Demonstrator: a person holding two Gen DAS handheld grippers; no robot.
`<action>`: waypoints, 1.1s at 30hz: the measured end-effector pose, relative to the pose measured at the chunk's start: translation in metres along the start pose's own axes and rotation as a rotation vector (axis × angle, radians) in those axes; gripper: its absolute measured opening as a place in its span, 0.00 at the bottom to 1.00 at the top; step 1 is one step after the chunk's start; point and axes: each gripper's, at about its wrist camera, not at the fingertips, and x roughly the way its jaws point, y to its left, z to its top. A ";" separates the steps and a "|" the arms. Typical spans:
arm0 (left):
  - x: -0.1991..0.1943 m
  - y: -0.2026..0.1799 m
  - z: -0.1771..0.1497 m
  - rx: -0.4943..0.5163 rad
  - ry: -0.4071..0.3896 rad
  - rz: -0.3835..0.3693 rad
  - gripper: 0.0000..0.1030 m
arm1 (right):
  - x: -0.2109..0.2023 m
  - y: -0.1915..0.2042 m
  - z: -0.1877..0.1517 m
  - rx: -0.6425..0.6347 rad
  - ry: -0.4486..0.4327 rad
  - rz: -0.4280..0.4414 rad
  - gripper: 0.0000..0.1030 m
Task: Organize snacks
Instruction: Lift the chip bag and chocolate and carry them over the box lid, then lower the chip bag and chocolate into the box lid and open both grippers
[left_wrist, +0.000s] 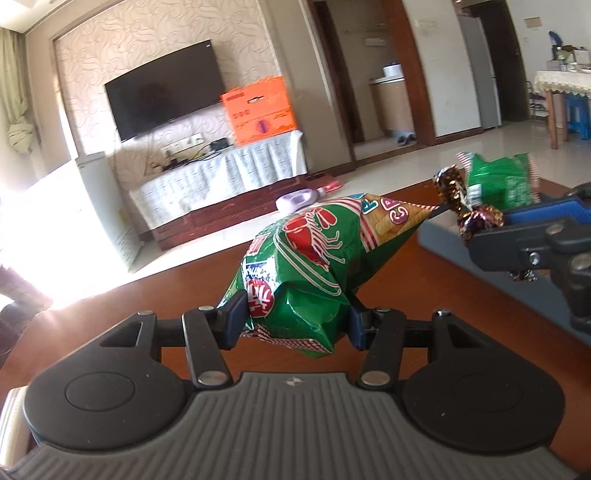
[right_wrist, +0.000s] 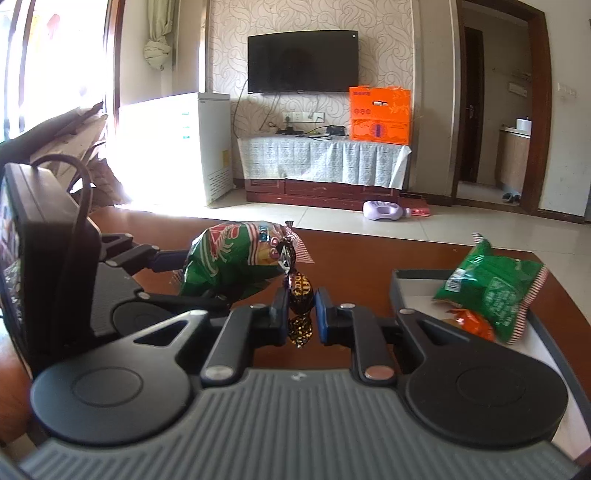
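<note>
The left gripper is clamping a puffed green shrimp-chip bag between its blue pads, holding it clear above the reddish wooden table. Just to its right, the right gripper is pinching a dark brown wrapped candy in narrow jaws, the candy's twisted top reaching up in front of the bag's corner. A second green snack bag is lying in the grey tray on the table's right side, partly covering an orange packet.
</note>
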 end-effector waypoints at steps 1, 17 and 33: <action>0.000 -0.007 0.002 0.002 -0.002 -0.007 0.58 | -0.003 -0.005 0.000 0.005 -0.002 -0.007 0.18; 0.022 -0.084 0.042 0.003 -0.029 -0.088 0.58 | -0.027 -0.067 -0.010 0.054 -0.012 -0.089 0.18; 0.049 -0.170 0.064 0.000 -0.039 -0.236 0.58 | -0.041 -0.118 -0.020 0.131 -0.006 -0.193 0.18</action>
